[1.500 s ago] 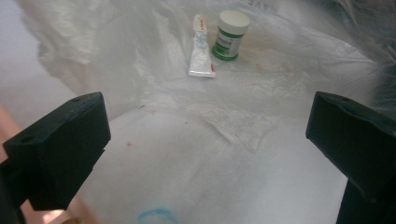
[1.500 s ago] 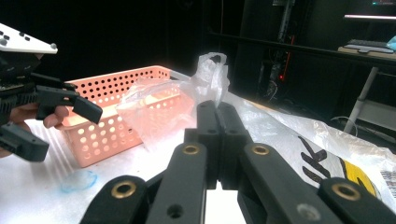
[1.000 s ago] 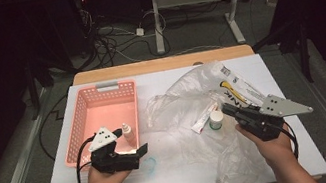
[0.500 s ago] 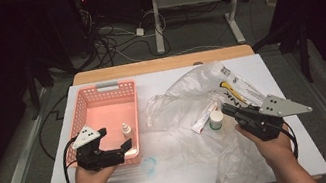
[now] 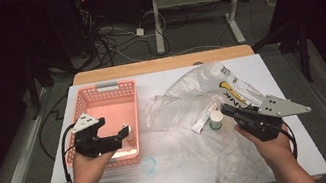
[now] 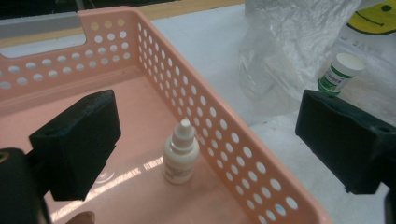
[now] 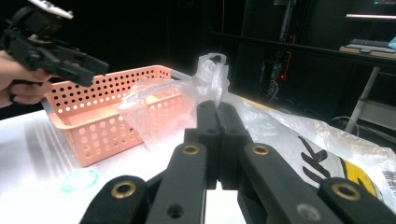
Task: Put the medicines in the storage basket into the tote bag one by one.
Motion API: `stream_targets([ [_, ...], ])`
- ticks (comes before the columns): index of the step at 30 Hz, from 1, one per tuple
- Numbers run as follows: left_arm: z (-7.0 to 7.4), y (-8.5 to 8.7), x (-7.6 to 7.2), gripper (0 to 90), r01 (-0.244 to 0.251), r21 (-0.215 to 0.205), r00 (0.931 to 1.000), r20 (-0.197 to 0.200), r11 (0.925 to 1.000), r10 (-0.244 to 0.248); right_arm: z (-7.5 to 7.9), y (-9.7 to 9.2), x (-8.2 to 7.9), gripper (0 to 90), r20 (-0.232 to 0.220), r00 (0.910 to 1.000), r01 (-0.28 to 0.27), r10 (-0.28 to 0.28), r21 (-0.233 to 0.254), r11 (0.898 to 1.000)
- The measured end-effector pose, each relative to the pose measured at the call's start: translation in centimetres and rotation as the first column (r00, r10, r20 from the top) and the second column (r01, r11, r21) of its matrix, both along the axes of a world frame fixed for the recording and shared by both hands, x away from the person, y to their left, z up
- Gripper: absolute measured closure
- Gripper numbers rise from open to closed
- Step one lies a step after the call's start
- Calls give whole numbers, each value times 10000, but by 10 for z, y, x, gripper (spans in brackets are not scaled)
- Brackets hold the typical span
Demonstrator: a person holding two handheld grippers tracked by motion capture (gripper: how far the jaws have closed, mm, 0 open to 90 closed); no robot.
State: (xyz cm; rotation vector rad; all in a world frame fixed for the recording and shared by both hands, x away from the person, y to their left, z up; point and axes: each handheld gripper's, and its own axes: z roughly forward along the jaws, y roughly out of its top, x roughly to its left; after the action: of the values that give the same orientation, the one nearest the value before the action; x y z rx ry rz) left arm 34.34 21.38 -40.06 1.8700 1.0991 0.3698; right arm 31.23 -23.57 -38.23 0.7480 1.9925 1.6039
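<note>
From the high view the left hand-held gripper (image 5: 120,135) hangs over the near right part of the pink basket (image 5: 83,105), which stands on the left of the white bench (image 5: 176,180), and a small white dropper bottle (image 5: 126,129) shows at its tips, too small there to tell whether it is held. The left gripper view settles this: the bottle (image 6: 180,153) stands upright on the basket floor close to the basket's perforated wall (image 6: 219,140), between the two black pads but clear of both, the jaws wide apart after just easing slightly inward. That view also shows a white pot with a green label (image 6: 339,72) lying beyond the basket on crumpled clear plastic (image 6: 289,51). In the high view this pot (image 5: 216,119) sits at mid-bench beside a white tube (image 5: 203,121), just left of the right hand-held gripper (image 5: 227,109). The right gripper view shows its own jaws pressed flat together with nothing between them (image 7: 217,140), and, farther off at top left, the left hand-held gripper (image 7: 70,65) held above the basket (image 7: 88,126). It also picks up a small round bluish lid (image 7: 79,179) lying on the bench near the basket, which the high view shows as a faint ring (image 5: 149,164) near the front edge.
</note>
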Motion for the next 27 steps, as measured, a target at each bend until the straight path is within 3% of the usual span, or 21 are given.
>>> stream_targets([
  [6, -3, -4, 24, 141, 56, 443, 9984, -558, 9990, -31, -1, -2, 1, 900, -17, 10000, 30, -30, 14, 10000],
  [12, -10, -6, 44, 155, 83, 619, 9887, -1497, 9980, 11, 0, -3, 1, 900, -6, 10000, 30, -30, 47, 10000],
  [14, -12, -8, 48, 176, 141, 856, 9851, -1718, 9962, 8, 0, -3, 1, 900, 0, 10000, 29, -29, 46, 10000],
  [20, -18, -15, 59, 259, 534, 1506, 9666, -2561, 9872, -132, -1, -3, 1, 900, 7, 10000, 17, -17, 50, 10000],
  [24, -20, -18, 63, 337, 759, 1804, 9567, -2904, 9807, -207, 0, -4, 1, 900, -16, 10000, 59, -59, 110, 9999],
  [27, -21, -20, 66, 374, 1028, 2051, 9447, -3265, 9733, -310, 0, -4, 1, 900, -19, 10000, 56, -56, 104, 9999],
])
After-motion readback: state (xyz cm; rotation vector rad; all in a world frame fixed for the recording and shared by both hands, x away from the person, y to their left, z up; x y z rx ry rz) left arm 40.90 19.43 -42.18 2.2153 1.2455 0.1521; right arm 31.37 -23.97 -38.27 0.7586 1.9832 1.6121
